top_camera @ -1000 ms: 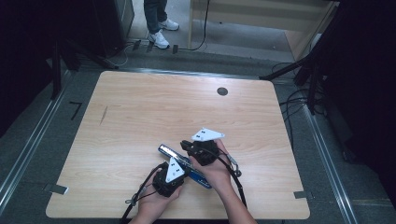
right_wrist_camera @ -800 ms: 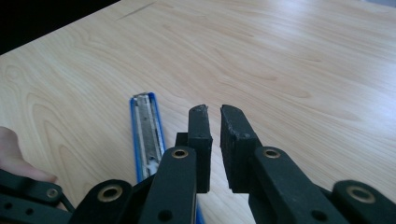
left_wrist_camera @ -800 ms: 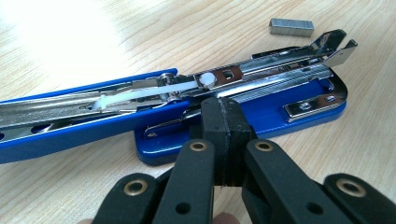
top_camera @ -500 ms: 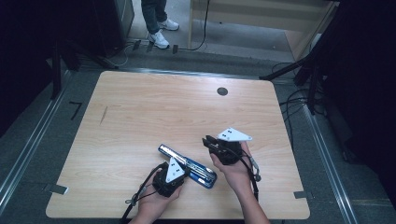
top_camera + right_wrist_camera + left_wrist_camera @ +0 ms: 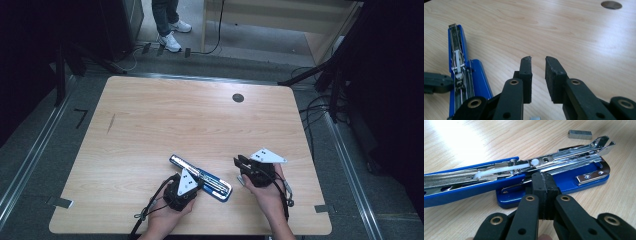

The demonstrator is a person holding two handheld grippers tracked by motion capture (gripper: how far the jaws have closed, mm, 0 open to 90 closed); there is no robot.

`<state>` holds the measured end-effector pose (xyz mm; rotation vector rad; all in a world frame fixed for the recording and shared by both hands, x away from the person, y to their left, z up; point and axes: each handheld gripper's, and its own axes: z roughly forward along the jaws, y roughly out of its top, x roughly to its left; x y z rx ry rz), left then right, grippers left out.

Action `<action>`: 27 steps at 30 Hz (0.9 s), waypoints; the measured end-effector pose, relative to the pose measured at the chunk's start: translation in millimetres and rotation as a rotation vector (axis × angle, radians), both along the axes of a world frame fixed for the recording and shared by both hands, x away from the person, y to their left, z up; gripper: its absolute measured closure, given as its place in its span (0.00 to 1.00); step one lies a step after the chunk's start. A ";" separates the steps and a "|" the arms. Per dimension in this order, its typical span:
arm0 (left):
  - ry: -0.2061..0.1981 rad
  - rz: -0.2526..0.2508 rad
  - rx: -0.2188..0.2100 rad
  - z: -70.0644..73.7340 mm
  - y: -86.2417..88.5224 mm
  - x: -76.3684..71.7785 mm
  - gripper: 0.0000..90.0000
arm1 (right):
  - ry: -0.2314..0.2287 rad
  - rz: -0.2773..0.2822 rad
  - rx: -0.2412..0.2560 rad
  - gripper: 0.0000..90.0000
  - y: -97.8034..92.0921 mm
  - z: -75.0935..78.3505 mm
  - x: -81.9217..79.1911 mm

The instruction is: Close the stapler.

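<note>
Pinning the stapler flat with my left gripper, jaws pressed together with nothing between them, tips pushed against the near side of the blue base where it meets the metal rail. In the left gripper view the tips sit right on that seam. I judge that's to keep the stapler from sliding while it lies opened out. The stapler sits at the near middle of the table, lid swung open flat toward the far left, the silver staple channel exposed and facing up. Looks ready for loading.

A strip of staples lies on the wood just beyond the stapler's front end in the left gripper view, apart from it, not touching. In the high view it's too small to make out for sure.

My right gripper is off to the right of the stapler, near edge of the table, holding nothing, jaws a narrow gap apart. In the right gripper view the stapler lies to the left of my jaws. My guess: the right one is free to fetch the staples while the left one steadies the stapler. The channel needs to stay level for the strip to drop in.
</note>
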<state>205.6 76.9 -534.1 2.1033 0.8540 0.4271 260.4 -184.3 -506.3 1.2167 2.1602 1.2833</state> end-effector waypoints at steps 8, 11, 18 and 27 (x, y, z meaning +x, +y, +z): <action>0.000 0.000 0.000 0.0 0.0 0.0 1.00 | 0.036 0.000 -0.017 0.84 -12.1 -12.7 -12.8; 0.000 0.000 0.000 0.0 0.0 0.0 1.00 | 0.050 0.004 -0.027 0.84 -15.0 -15.4 -16.6; 0.000 0.001 0.001 0.1 -0.1 -0.2 1.00 | 0.071 0.010 -0.050 0.82 -20.4 -19.8 -24.4; -0.001 0.002 0.001 0.1 -0.1 -0.3 1.00 | 0.080 0.010 -0.063 0.77 -17.4 -27.0 -31.3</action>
